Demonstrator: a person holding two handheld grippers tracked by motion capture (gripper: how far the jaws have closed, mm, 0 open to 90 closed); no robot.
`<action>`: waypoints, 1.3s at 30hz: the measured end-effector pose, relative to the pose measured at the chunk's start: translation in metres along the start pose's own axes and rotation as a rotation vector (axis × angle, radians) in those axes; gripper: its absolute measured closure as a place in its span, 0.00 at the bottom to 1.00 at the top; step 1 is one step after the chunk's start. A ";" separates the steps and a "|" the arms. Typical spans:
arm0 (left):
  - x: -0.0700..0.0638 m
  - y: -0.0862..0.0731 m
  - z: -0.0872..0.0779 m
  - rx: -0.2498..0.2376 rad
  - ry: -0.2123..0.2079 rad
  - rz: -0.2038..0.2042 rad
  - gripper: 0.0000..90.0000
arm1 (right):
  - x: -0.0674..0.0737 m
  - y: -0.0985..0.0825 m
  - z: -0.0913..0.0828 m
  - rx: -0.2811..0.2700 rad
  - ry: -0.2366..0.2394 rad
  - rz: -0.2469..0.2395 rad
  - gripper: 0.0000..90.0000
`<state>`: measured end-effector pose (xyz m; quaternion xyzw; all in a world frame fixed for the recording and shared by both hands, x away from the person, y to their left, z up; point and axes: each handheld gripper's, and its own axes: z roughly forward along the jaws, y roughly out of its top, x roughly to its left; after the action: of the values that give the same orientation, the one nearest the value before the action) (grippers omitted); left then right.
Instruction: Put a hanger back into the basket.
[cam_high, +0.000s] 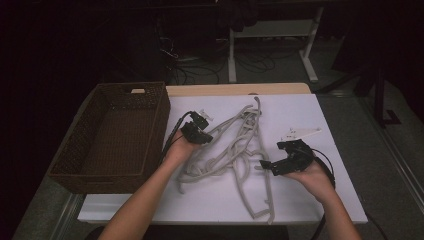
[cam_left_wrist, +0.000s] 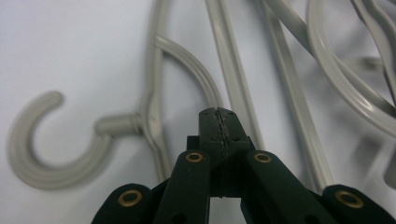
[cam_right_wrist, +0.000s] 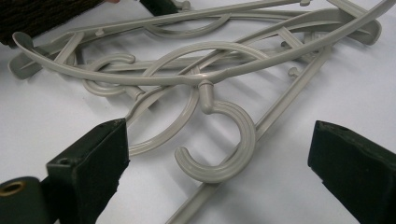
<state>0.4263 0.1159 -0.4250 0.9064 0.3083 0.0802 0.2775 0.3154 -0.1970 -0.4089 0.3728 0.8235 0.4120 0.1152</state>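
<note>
While your left claw sat with its jaws pressed fully together and holding nothing, its tip hovered just above the pile of grey hangers on the white worktop. Your right claw was spread wide, jaws either side of 1 hook but apart from it. The hangers lay interlocked, hooks threaded through neighbouring frames. A lift on 1 hanger would likely have dragged several others along, and a snagged hook could have slipped from the jaws. The wicker basket stood empty at the left, just beside the pile.
</note>
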 end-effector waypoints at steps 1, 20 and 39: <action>-0.003 -0.002 -0.001 0.002 -0.027 -0.004 1.00 | 0.000 0.000 0.000 0.001 -0.001 0.001 0.06; -0.056 0.006 0.006 -0.009 -0.209 0.098 0.99 | -0.002 -0.001 0.002 0.008 -0.004 0.005 0.06; -0.041 -0.057 -0.034 -0.196 -0.227 0.004 0.28 | -0.043 0.034 0.042 0.078 -0.182 0.166 0.34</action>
<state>0.3533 0.1442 -0.4269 0.8788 0.2639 0.0075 0.3976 0.3836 -0.1893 -0.4145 0.4795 0.7914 0.3524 0.1402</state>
